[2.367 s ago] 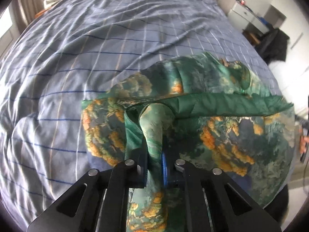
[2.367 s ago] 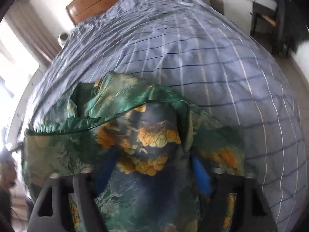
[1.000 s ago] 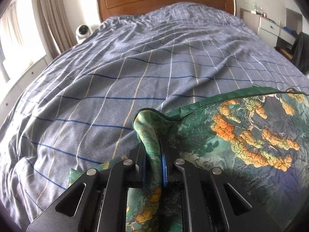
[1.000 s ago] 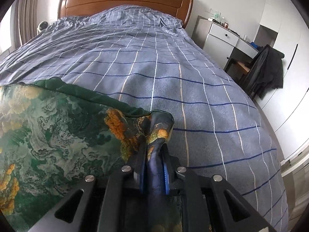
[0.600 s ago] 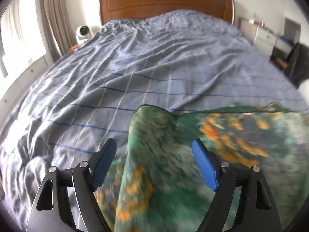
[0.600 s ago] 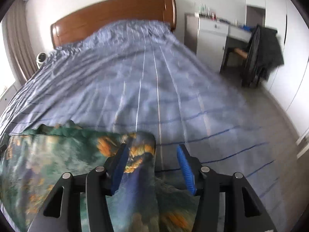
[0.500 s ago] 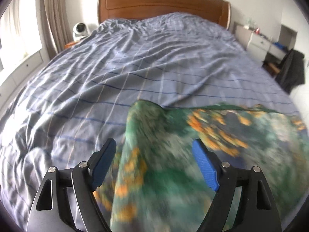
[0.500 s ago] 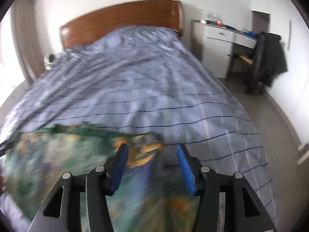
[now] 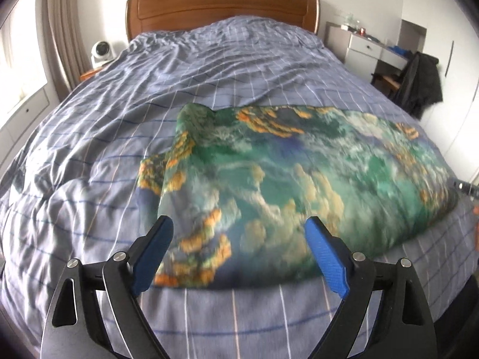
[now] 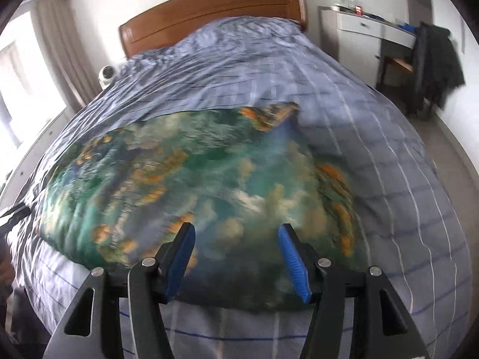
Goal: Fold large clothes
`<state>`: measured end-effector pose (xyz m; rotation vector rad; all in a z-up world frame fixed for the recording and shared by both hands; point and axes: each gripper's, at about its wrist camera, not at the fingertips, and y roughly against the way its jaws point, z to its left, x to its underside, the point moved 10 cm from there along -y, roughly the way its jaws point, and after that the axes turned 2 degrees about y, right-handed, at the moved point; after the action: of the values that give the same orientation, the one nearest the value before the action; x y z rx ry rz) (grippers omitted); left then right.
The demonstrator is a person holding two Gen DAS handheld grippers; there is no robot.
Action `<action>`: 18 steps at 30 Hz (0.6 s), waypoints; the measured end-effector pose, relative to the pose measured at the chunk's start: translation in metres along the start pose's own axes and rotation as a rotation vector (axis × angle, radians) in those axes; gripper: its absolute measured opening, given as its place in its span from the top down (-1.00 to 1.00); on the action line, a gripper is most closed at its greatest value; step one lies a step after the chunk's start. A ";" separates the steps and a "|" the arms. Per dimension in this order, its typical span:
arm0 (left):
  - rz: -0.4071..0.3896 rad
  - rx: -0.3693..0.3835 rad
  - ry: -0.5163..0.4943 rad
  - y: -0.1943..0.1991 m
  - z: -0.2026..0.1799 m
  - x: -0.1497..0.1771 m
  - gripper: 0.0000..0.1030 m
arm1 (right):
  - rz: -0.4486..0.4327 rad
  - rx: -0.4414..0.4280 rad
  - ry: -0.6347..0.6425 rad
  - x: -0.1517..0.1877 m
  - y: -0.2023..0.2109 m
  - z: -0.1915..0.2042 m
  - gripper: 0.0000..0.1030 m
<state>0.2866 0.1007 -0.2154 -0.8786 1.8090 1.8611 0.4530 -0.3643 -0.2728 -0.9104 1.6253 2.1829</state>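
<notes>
Left tool (image 9: 238, 230) opening, right tool (image 10: 236, 237) opening, both empty

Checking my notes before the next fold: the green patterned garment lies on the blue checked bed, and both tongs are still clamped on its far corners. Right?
Not quite. The green patterned garment does lie on the blue checked bed, but neither tongs grips it. The left wrist view shows the left tongs opening with nothing pinched between them, and the right wrist view shows the same for the right tongs.
</notes>
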 end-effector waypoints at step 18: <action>0.077 0.154 -0.153 -0.048 -0.105 -0.070 -0.87 | -0.077 -0.032 -0.064 0.047 0.057 0.006 -0.16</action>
<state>0.3860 0.0114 -0.1994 -0.6038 1.8840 1.7543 0.3827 -0.3845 -0.2576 -0.8880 1.5051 2.1688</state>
